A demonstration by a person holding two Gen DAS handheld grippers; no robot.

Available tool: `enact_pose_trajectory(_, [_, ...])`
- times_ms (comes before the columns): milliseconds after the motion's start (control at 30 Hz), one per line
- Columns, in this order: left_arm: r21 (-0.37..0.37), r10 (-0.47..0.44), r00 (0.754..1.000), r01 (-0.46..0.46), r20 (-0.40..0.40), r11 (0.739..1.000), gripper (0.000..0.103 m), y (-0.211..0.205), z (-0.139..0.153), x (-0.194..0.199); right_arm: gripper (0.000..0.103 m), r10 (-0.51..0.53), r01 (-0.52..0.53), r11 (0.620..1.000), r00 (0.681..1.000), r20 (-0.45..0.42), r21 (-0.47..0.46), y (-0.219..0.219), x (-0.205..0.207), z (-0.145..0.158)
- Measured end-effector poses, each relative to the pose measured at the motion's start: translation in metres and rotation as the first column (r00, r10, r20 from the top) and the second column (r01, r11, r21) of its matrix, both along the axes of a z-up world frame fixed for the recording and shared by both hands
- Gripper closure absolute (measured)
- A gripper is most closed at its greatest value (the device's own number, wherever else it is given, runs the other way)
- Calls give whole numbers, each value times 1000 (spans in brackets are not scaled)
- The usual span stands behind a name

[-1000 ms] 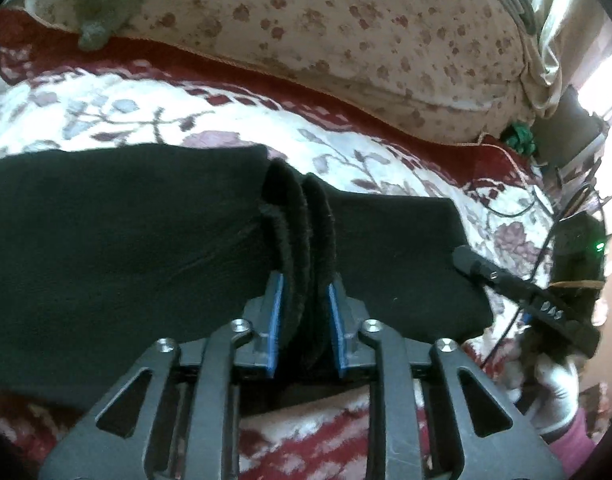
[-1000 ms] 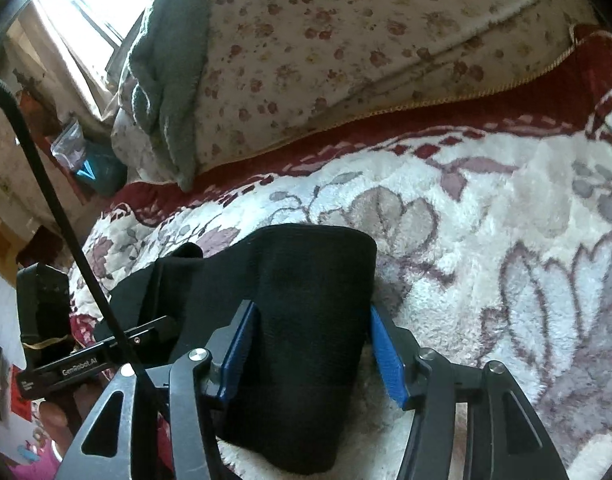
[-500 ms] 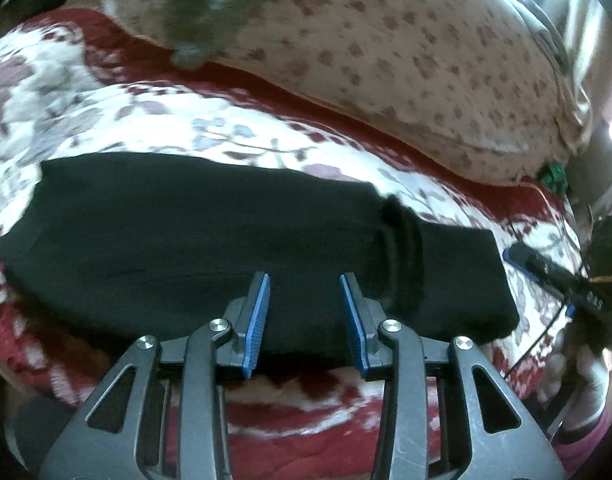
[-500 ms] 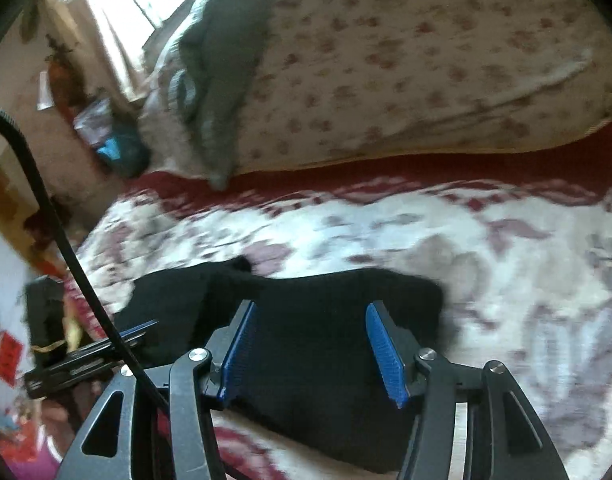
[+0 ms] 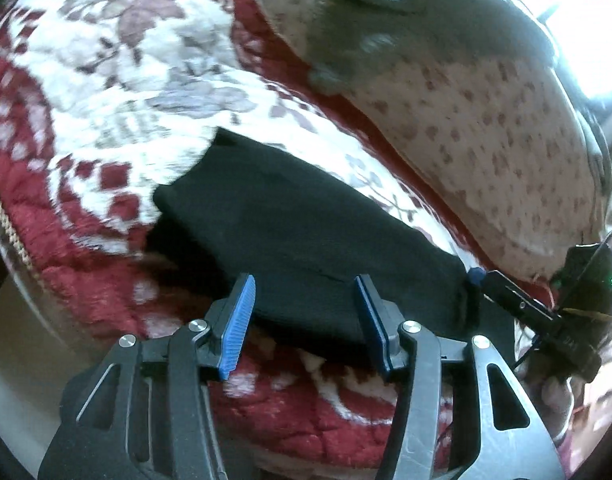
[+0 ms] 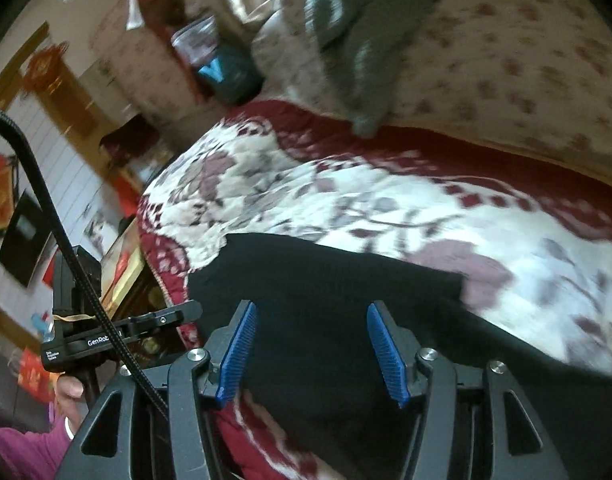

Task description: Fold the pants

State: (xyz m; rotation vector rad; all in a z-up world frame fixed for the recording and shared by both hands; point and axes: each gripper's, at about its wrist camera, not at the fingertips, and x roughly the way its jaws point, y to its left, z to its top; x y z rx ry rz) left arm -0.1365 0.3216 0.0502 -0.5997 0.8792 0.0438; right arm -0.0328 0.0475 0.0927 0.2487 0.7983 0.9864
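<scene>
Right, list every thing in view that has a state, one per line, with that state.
Black fabric pants: folded into a long flat bundle, lying on the bed, not gripped.
Left gripper: open, blue pads apart at the pants' near edge.
Right gripper: open, blue pads apart over the pants.
Red and white floral plush blanket: spread flat under the pants.
Grey cloth: draped loosely over the spotted cream pillow.
</scene>
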Motion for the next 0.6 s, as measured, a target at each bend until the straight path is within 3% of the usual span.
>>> enact_pose_trajectory(267, [53,84,996,-85,15,995,52,15,2,-9,47,105,-105,994,994,6,-33,67,13,3])
enact_pose_trajectory(600, [-35,157,987,-158,-31,987,52,38,-17,-11,47,240,-232,965,969,52,-121,153,32,14])
